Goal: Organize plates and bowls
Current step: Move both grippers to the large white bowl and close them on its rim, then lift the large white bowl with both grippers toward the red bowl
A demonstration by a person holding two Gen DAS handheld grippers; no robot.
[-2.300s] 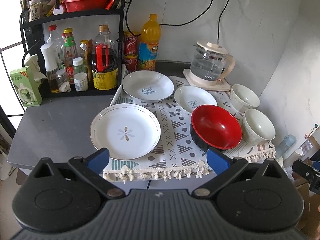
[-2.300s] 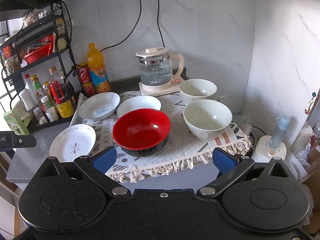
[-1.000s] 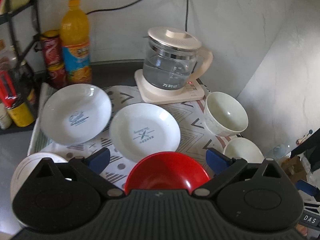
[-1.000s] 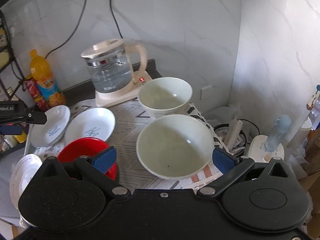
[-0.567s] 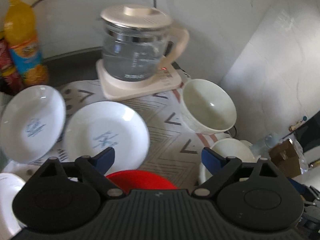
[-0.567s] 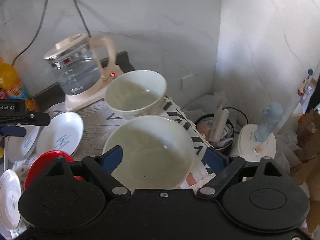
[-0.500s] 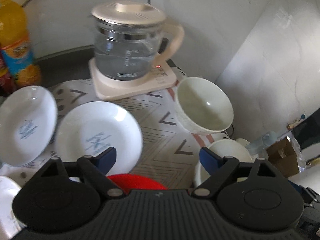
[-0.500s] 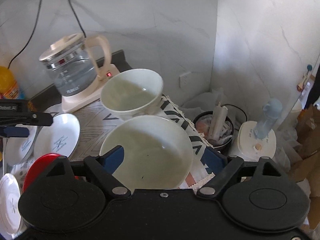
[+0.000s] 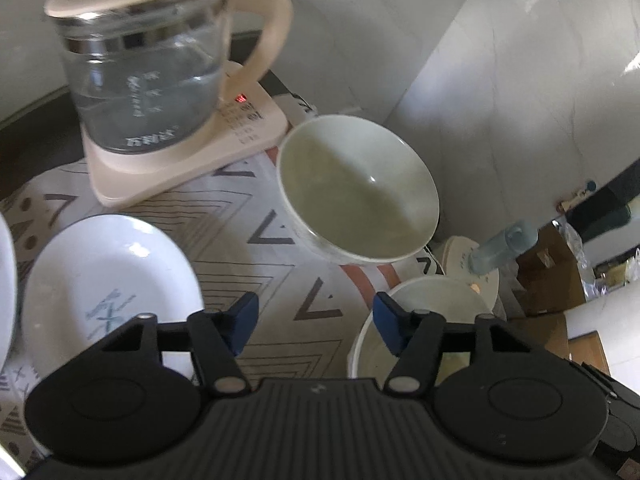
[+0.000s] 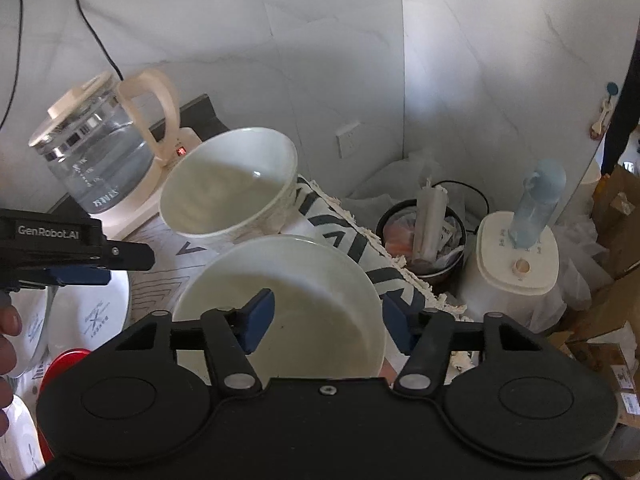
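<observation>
Two white bowls stand on the patterned cloth (image 9: 276,240). The far bowl (image 9: 356,188) sits beside the kettle and shows in the right wrist view too (image 10: 232,184). The near bowl (image 10: 288,304) lies right under my right gripper (image 10: 324,320), which is open with one finger over the bowl's inside and one outside its right rim. My left gripper (image 9: 316,320) is open and empty above the cloth, between a small white plate (image 9: 108,280) and the near bowl (image 9: 424,312). It also shows in the right wrist view (image 10: 80,256). A red bowl (image 10: 60,364) peeks at the lower left.
A glass kettle (image 9: 148,68) on its cream base stands at the back. The marble wall closes the back and right. Past the cloth's right edge, lower down, are a bin (image 10: 424,232) and a white appliance with a blue bottle (image 10: 520,256). More white plates (image 10: 24,440) lie at the left.
Both grippers have moved forward and right, closer to the two white bowls. The right gripper now straddles the near bowl's right rim. Both sets of fingers stand narrower than before.
</observation>
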